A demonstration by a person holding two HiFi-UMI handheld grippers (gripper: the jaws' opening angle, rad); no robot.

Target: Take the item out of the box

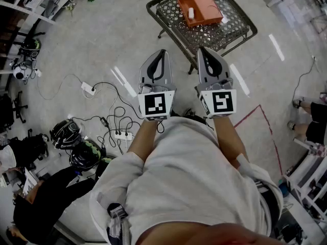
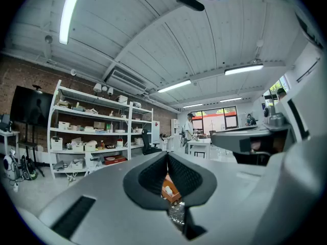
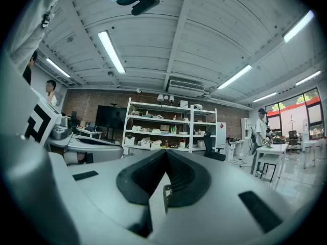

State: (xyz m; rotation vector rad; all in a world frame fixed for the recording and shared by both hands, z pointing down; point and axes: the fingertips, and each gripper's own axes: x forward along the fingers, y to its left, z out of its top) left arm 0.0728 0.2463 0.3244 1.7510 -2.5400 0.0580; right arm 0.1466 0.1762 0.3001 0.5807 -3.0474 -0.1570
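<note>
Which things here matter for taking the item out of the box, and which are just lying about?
For the job:
orange box
white item inside it
wire-mesh table under the box
left gripper and right gripper, both shut and empty

Lying about:
power strip
cables on the floor
helmets
shelving
</note>
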